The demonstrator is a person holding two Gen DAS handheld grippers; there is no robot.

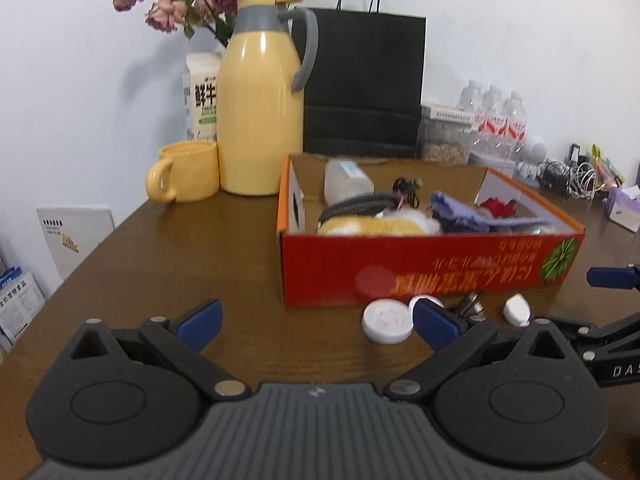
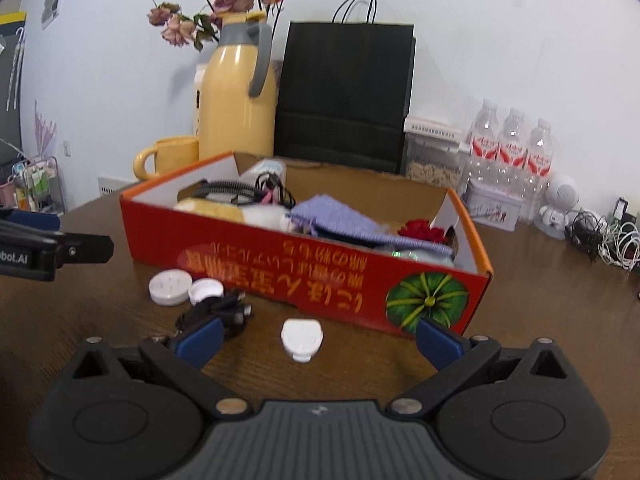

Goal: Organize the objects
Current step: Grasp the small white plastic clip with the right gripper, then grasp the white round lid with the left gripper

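White plastic, four loose pieces low in the right wrist frame, all on the brown table [image 2: 540, 280] just in front of the red box [image 2: 304, 272]. Left to right you have: one round white container [image 2: 170, 287], one smaller white cap [image 2: 206, 291] touching it, one bundle of black cable [image 2: 218, 312] just beside the cap, and one flat white clip-shaped piece [image 2: 301, 337] apart, lower centre.

Handling, as a judgement: the three white pieces look light, rigid and smooth, so likely to slip; take the round ones across their rims, the flat piece across its narrow sides. The cable is limp; pinch it mid-bundle so the plugs do not trail.

Your right gripper [image 2: 318, 338] is spread wide and empty, with the flat piece lying between its blue pads. Your left gripper [image 1: 318, 322] is likewise released, holding nothing, near the round container. The box already holds soft cloth and cords; its exact count is unclear.
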